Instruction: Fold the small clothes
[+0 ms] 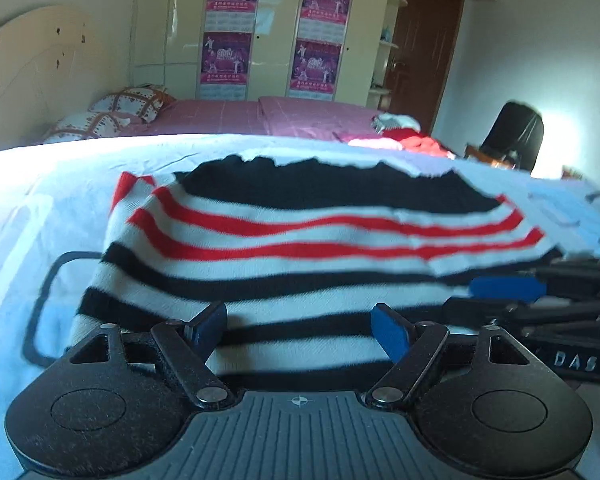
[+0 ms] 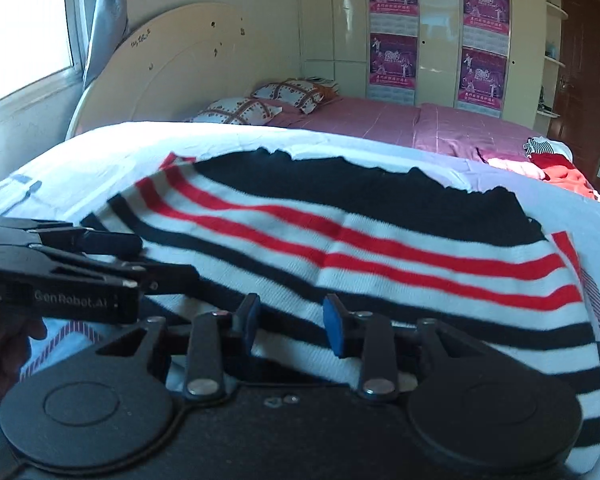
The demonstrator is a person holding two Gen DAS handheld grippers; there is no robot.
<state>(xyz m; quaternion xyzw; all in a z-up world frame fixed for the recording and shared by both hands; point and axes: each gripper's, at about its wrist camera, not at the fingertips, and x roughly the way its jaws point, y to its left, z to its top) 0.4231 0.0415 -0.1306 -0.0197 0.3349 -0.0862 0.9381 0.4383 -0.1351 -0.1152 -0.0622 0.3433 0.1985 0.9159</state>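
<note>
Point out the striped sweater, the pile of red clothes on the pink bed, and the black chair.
striped sweater point(image 1: 300, 236), left wrist view, on a red stripe near its middle.
pile of red clothes point(image 2: 560, 172), right wrist view, on the red fabric.
black chair point(image 1: 516, 128), left wrist view, on its backrest.

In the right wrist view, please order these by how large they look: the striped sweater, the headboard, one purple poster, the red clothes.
Largest first:
1. striped sweater, though it is nearest the camera
2. headboard
3. purple poster
4. red clothes
The last two look nearly alike.
</note>
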